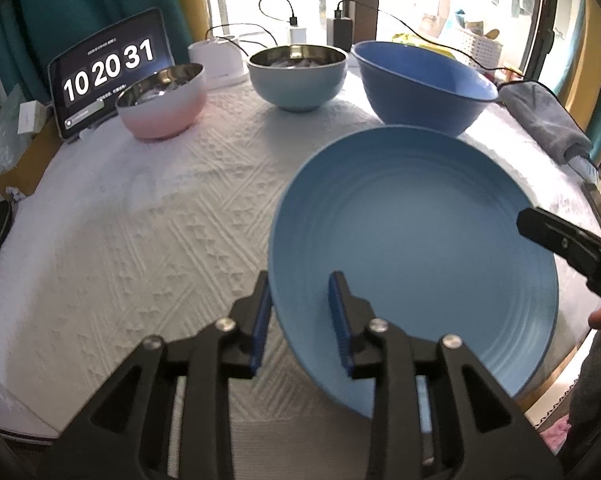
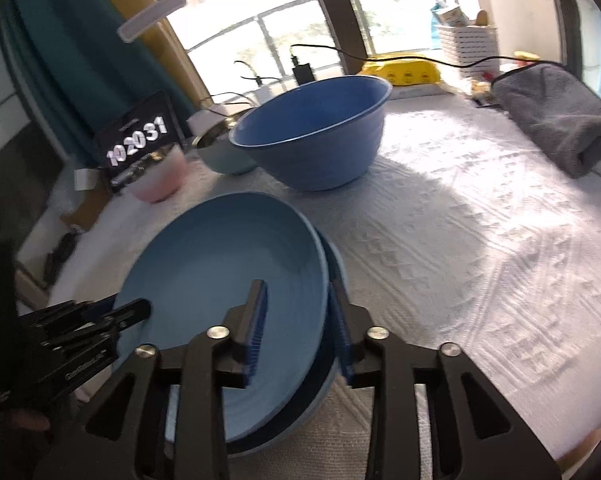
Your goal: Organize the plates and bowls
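Plate (image 1: pixel 416 248), light blue and ribbed: at the near edge of the white textured tablecloth (image 1: pixel 140 220), lying on top of a lower plate (image 2: pixel 332 376) whose rim shows beneath it in the right wrist view.

Left gripper (image 1: pixel 300 284): released, straddling the plate's near-left rim, one pad outside, one inside, neither pressing.

Right gripper (image 2: pixel 296 292): likewise released, astride the opposite rim, one finger over the plate's well, the other outside.

Behind the plate, well apart, in a row: pink bowl (image 1: pixel 160 104), pale blue bowl (image 1: pixel 298 80), large dark blue bowl (image 1: pixel 424 88), all upright.

Tablet clock (image 1: pixel 108 68) propped behind the pink bowl.

Grey towel (image 1: pixel 540 116) at the right edge.
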Demonstrator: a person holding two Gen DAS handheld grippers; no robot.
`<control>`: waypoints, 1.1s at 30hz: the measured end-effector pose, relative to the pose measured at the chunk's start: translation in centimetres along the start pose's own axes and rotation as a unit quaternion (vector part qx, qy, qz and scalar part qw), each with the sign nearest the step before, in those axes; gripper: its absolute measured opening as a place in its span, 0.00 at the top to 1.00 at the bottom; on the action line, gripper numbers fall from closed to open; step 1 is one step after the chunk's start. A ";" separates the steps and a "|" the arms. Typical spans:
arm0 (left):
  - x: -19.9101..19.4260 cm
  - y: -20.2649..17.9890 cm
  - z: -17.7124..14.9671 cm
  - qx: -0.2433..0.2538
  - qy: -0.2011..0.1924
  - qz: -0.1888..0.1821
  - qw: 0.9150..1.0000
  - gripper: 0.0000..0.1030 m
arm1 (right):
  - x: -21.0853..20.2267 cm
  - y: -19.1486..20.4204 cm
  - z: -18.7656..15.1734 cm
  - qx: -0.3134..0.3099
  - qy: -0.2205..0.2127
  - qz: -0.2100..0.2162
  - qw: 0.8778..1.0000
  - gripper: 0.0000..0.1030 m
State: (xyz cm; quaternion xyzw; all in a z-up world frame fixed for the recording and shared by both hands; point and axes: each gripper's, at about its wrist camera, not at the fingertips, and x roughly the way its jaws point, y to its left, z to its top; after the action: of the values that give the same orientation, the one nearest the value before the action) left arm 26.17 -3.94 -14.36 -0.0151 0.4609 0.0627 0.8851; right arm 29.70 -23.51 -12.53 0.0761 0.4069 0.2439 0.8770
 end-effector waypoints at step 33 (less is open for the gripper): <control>0.7 -2.4 3.6 -0.015 -0.023 0.025 0.999 0.56 | -3.7 -15.0 2.4 -0.080 -0.051 -0.161 0.982 0.25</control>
State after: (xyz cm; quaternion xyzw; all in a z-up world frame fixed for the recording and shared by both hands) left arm 29.76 -5.94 -12.96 -0.0150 0.4400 0.0922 0.8931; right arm 34.98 -38.18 -13.46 -0.0487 0.3475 0.1268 0.9278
